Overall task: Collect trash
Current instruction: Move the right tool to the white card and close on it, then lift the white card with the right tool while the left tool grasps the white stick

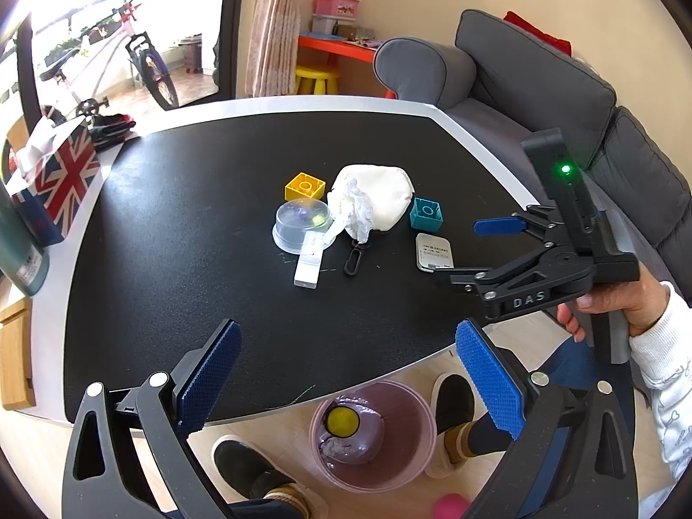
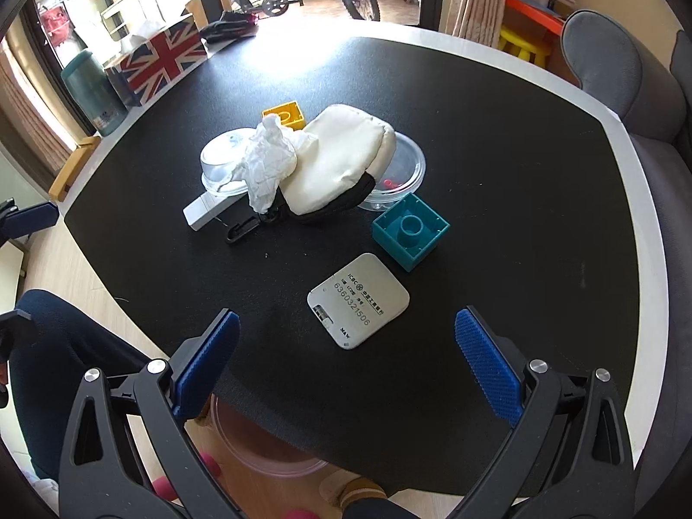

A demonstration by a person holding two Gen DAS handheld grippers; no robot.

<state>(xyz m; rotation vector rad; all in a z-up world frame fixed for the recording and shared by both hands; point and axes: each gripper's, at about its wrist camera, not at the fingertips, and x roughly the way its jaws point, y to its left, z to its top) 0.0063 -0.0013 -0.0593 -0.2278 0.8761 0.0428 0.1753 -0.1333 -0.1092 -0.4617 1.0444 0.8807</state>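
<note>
A crumpled white tissue (image 1: 352, 209) (image 2: 266, 164) lies at the middle of the black table (image 1: 194, 216), leaning on a cream pouch (image 1: 380, 197) (image 2: 341, 160). A pink trash bin (image 1: 372, 432) stands on the floor below the table's near edge, with a yellow ball and scraps inside; its rim shows in the right wrist view (image 2: 268, 454). My left gripper (image 1: 348, 372) is open and empty above the near edge and the bin. My right gripper (image 2: 346, 359) (image 1: 475, 251) is open and empty, over a grey card (image 2: 359, 298) at the table's right.
Around the tissue lie a clear plastic lid (image 1: 302, 225), a white stick (image 1: 309, 264), a black carabiner (image 1: 354, 259), a yellow block (image 1: 304, 187) and a teal block (image 2: 411, 229). A Union Jack tissue box (image 1: 56, 181) and green bottle (image 2: 93, 93) stand left. A grey sofa (image 1: 540, 86) is right.
</note>
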